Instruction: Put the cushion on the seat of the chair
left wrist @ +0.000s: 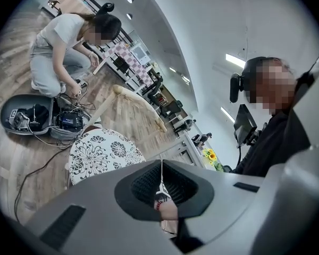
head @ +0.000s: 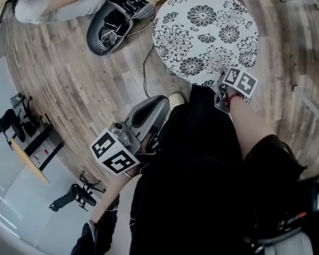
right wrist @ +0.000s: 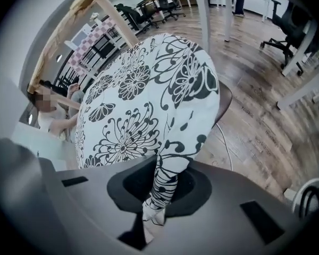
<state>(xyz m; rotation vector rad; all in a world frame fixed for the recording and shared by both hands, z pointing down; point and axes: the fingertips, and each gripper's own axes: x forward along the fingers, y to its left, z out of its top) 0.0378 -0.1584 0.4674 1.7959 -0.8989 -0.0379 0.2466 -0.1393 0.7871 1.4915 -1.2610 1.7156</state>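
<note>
— Entry: legible text, labels, brands, numbers?
— We record none. We list only coded square markers on the left cube [head: 114, 153] and right cube [head: 240, 82]; they carry no letters or digits.

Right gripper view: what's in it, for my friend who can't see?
The right gripper pinches the edge of a white cushion with black flowers, lying on a chair seat. Beyond are wooden floor and office chairs.

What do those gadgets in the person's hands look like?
The left gripper and right gripper are smooth grey shells, each with a cube of black-and-white square markers. The person wears black, and a red bracelet at the right wrist.
</note>
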